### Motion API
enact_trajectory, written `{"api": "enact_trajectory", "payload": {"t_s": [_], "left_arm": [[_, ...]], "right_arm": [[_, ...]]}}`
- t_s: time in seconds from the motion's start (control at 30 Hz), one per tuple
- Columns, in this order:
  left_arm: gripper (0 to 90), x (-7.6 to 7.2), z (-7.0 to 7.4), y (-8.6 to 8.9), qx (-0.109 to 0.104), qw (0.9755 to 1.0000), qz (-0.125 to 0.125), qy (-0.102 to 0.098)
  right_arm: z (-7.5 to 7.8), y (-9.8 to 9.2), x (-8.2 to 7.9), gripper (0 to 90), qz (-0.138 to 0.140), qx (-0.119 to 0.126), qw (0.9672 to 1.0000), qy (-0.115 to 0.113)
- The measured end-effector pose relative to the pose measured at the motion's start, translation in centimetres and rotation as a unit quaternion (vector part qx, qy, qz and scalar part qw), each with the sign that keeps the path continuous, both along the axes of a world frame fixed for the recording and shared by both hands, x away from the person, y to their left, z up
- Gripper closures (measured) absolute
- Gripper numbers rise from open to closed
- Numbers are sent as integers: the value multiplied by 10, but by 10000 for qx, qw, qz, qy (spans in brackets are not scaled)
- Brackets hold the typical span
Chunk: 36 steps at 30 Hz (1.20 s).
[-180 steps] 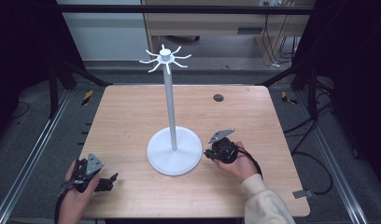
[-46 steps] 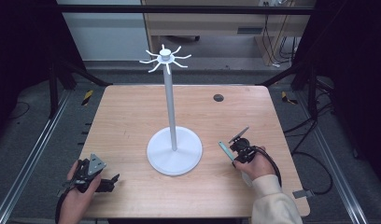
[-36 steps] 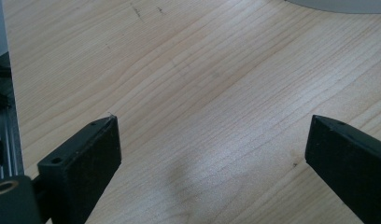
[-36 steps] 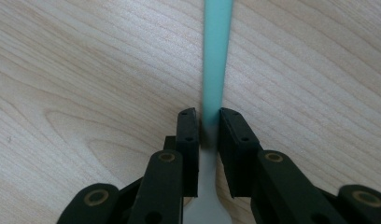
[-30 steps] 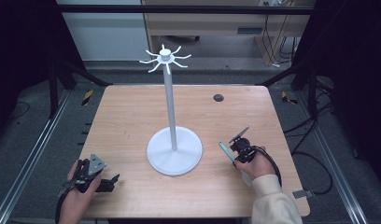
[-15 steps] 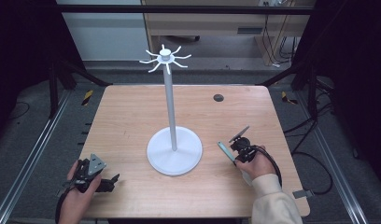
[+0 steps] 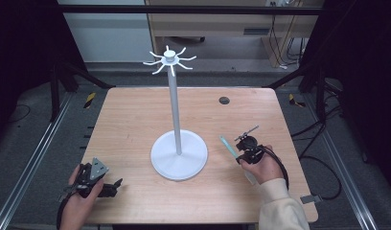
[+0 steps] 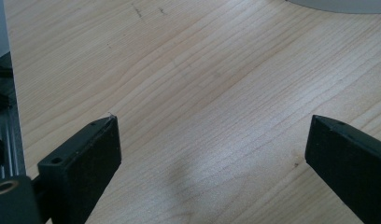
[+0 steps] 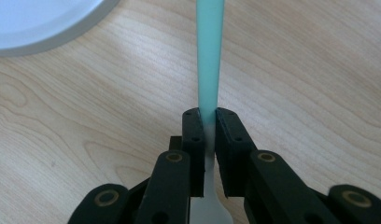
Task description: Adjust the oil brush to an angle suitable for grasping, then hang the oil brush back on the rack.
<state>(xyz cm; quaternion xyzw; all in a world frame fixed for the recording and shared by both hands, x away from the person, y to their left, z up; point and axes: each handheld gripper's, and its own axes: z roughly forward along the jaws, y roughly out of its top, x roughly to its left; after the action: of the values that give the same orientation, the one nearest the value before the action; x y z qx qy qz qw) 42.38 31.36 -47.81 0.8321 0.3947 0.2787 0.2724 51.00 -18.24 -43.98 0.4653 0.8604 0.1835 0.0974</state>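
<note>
Pale wood grain runs across the table (image 7: 136, 124), and dark floor and rails surround it. Starting at the left, we see our left gripper (image 7: 118, 182) resting near the front left corner; in the left gripper view its jaws stand wide apart over bare wood with nothing between them, and a sliver of the white base shows at the top edge.

Moving toward the middle, we come to the white stand (image 7: 178, 154): a round base, a tall thin pole, and a crown of small curved hooks at the top.

To the right of the base sits our right gripper (image 9: 206, 122), clamped on a slim teal-handled tool (image 9: 209, 51). In the right gripper view the jaws press together on the handle where teal meets a whitish end, which trails back toward the hand. In the high view the tool (image 7: 227, 144) lies low over the table, just beside the base and not touching it.

The tool's long axis runs straight out along the jaws, its teal end pointing away from us and slightly left, toward the pole. We judge that the stand lies left of and beyond the right gripper, the hooks high above it, so any hanging move would call for lifting and tipping the tool upward. The right hand is much the nearer.
</note>
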Motion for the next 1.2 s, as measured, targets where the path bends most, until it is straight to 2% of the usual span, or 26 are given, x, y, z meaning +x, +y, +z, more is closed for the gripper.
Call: {"api": "enact_trajectory", "payload": {"t_s": [0.33,0.6,0.7,0.8,0.9,0.97,1.1,1.2], "left_arm": [[31,0,0,1,-1,10000,1,3],[31,0,0,0,7,10000,-6,10],[32,0,0,0,5,10000,0,3],[31,0,0,0,17,10000,1,3],[31,0,0,0,20,10000,2,7],[31,0,0,0,18,10000,2,5],[31,0,-1,0,21,10000,-2,10],[31,0,-1,0,25,10000,10,8]], "right_arm": [[9,-3,-1,830,16,416,9985,-342],[19,-2,-4,829,96,717,9952,-652],[28,-4,-6,829,135,937,9919,-847],[40,-5,-9,829,240,1254,9852,-1142],[51,-5,-11,829,299,1452,9793,-1380],[56,-4,-13,829,341,1542,9759,-1509],[64,-2,-17,829,405,1607,9718,-1677],[70,-1,-18,829,444,1725,9675,-1793]]}}
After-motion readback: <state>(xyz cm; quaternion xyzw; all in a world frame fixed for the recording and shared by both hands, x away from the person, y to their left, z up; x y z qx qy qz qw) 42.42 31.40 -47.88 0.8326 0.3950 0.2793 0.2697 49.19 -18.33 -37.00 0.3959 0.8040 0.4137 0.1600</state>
